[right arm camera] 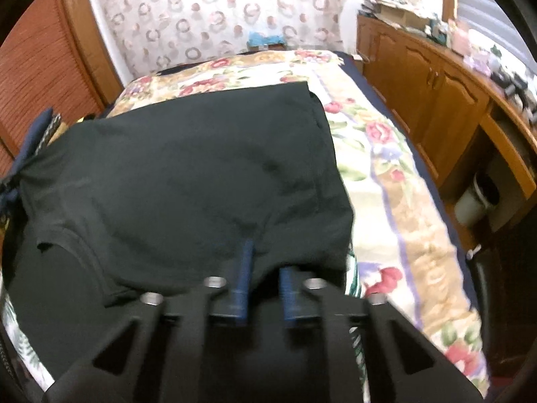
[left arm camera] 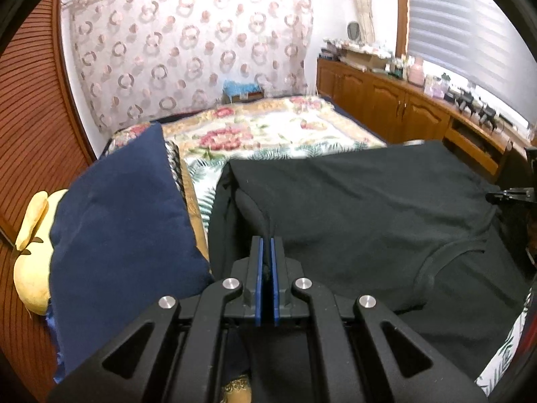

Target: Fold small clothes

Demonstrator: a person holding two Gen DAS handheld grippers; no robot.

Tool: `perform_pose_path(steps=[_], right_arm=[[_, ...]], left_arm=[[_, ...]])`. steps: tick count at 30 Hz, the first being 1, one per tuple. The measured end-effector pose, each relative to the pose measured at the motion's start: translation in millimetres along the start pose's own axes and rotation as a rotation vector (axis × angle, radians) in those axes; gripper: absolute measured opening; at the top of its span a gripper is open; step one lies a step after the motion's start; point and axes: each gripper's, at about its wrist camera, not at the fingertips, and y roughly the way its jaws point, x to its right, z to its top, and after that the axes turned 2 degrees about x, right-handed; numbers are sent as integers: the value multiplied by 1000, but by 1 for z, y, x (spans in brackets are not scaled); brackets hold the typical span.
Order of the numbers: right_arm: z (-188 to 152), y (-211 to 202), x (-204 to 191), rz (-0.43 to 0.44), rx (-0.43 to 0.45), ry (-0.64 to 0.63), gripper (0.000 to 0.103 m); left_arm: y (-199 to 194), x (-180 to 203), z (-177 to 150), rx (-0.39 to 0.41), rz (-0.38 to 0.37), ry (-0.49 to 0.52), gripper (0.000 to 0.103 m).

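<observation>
A black T-shirt (left arm camera: 369, 208) lies spread on the flowered bed cover (left arm camera: 268, 131), its neck hole toward me. My left gripper (left arm camera: 267, 238) is shut on a raised fold of the shirt at its left shoulder side. In the right wrist view the same T-shirt (right arm camera: 184, 174) fills the middle of the picture. My right gripper (right arm camera: 266, 258) is at the shirt's near right edge. Its blue pads (right arm camera: 246, 268) stand apart, with the black cloth draped over their tips and lying in the gap. The picture is blurred there.
A navy pillow (left arm camera: 124, 221) and a yellow plush toy (left arm camera: 32, 252) lie left of the shirt. Wooden cabinets (right arm camera: 436, 84) with a cluttered top run along the bed's right side, with a white bin (right arm camera: 476, 198) beneath. The bed cover (right arm camera: 386, 168) lies bare right of the shirt.
</observation>
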Motion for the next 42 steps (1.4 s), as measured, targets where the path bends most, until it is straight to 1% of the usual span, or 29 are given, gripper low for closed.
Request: perform_pose_path(steps=[2,4,8,12,14,19,24,26,28,30,32,33,34,36,37,38,40,42], right_arm=[[2,-10,-2,18,29,-23,1],[6,-28,-3,28,75,-39,1],[13,-64,-8,44,146,-67,0],[12,-99,-12,54,201,-89,0],[6,-116,-12,57,220,-92,0],[-16,-142,-12,60,225,-99,0],[-40,-165,-12,77,222,-96,0],[-50,-171,-15,87,217,-99,0],[-60,-173,-15,92,206,-95,0],[-72,-163,-16,83,170,-89,1],[-83,-153,-20,88,123,-88,2],[-91,-143,-22,83,88,-93,8],[-95,-137,-24,64,64,-102,11],[-100,-130,-24,28,45,-122,19],[-101,-128,-24,11,43,-125,21],[-100,-128,-23,-3,44,-127,22],[-99,-130,-22,-21,56,-132,24],[-96,-135,-24,-47,73,-152,29]], left_arm=[[-14,-1,4,37,-4,-14,2],[-28,-2,5,65,-11,-20,2],[-50,1,4,106,-4,-14,2],[-69,0,-6,123,-5,-17,2],[-78,-1,-15,125,0,-17,2],[-96,-5,-40,124,6,-33,2],[-110,-11,-63,107,-6,-63,2],[-105,-12,-76,67,-13,-64,2],[-96,-10,-91,25,-2,-62,3],[-83,-10,-106,-23,-5,-77,4],[-76,-9,-118,-54,-13,-83,6],[-76,-7,-122,-58,-12,-84,12],[-77,-5,-124,-61,-9,-88,20],[-78,-4,-126,-59,-5,-93,27],[-80,-2,-126,-56,-4,-92,33],[-82,-1,-126,-52,-1,-91,36],[-85,2,-127,-48,10,-83,42],[-87,4,-127,-42,14,-77,47]])
